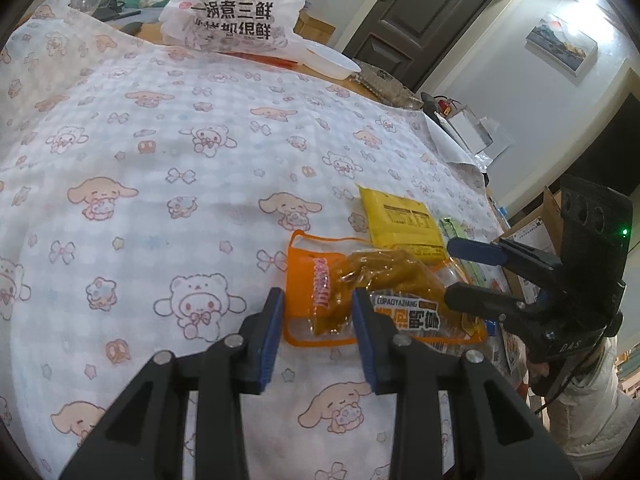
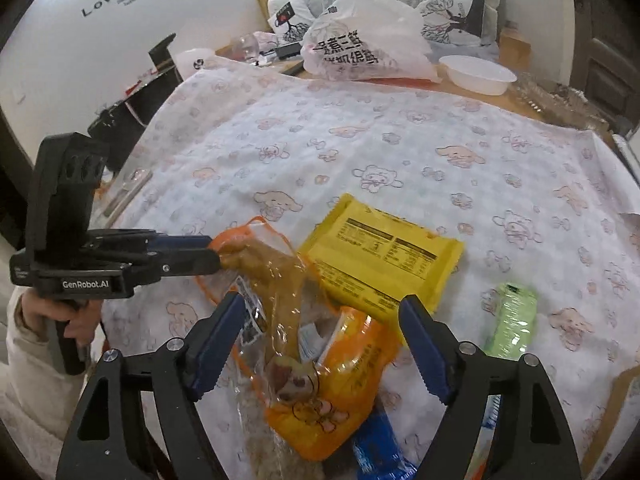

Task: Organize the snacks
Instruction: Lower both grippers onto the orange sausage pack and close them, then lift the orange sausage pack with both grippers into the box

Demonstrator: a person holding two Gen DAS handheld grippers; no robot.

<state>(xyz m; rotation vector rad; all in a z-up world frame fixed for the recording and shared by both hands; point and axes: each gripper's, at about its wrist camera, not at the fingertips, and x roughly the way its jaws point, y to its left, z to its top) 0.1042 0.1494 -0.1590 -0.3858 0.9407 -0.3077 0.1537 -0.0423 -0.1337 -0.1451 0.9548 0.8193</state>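
A clear pouch with orange trim (image 1: 320, 304) lies on the cartoon-print cloth (image 1: 160, 160), holding a brown vacuum-packed snack (image 1: 384, 276). My left gripper (image 1: 316, 320) is open, its fingers either side of the pouch's near end. In the right wrist view the left gripper's tips (image 2: 214, 254) touch the pouch edge (image 2: 256, 232). My right gripper (image 2: 320, 344) is open above the pouch and an orange snack packet (image 2: 340, 392). A yellow packet (image 2: 380, 264) lies just behind, a green packet (image 2: 512, 320) to its right, a blue packet (image 2: 380, 452) at the near edge.
At the table's far end stand a white printed plastic bag (image 2: 368, 52), a white plastic bowl (image 2: 480, 74) and clear plastic trays (image 2: 560, 100). A glass (image 2: 248, 46) and black items sit at the far left. A cardboard box (image 1: 536, 240) stands off the table's right edge.
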